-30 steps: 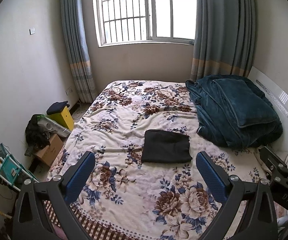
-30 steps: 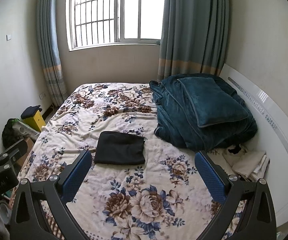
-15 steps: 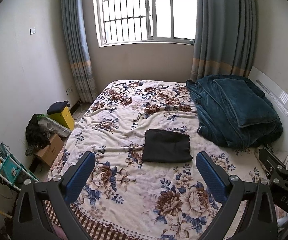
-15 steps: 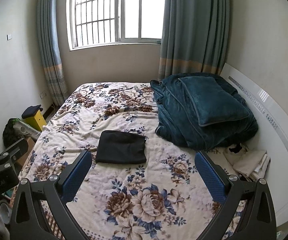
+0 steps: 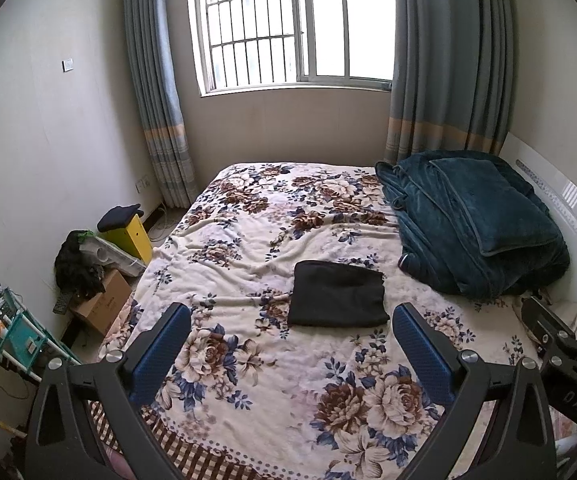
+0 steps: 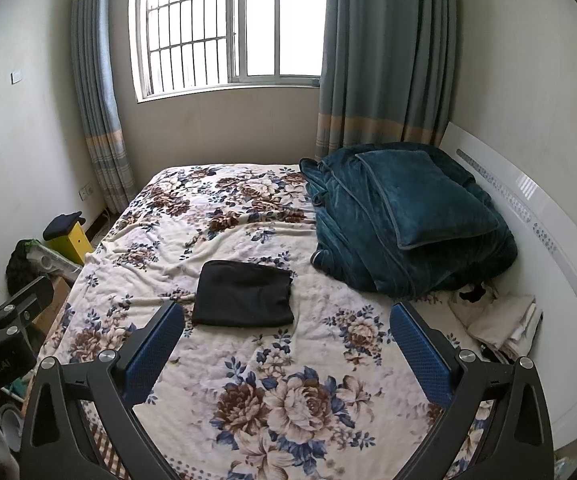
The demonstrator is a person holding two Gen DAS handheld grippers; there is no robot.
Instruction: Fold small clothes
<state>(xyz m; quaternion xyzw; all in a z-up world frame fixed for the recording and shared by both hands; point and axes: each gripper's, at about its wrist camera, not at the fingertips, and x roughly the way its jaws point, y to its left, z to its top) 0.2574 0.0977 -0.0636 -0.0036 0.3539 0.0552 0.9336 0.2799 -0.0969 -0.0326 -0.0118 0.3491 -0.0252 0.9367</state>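
Observation:
A small black garment (image 5: pixel 338 294) lies folded into a flat rectangle on the flowered bed cover (image 5: pixel 248 240); it also shows in the right wrist view (image 6: pixel 243 294). My left gripper (image 5: pixel 294 344) is open and empty, held above the near part of the bed, short of the garment. My right gripper (image 6: pixel 286 344) is open and empty too, held beside it to the right; it shows at the right edge of the left wrist view (image 5: pixel 560 328). The left gripper shows at the left edge of the right wrist view (image 6: pixel 4 316).
A dark teal blanket with a pillow (image 5: pixel 476 216) is piled at the bed's right side by the white headboard (image 6: pixel 528 208). Folded pale cloths (image 6: pixel 504 324) lie near it. Left of the bed are a yellow stool (image 5: pixel 126 228), a cardboard box (image 5: pixel 102 304) and a teal rack (image 5: pixel 16 332).
Both grippers drifted slightly; the garment appears a touch further right in both views. Nothing was taken hold of or let go.

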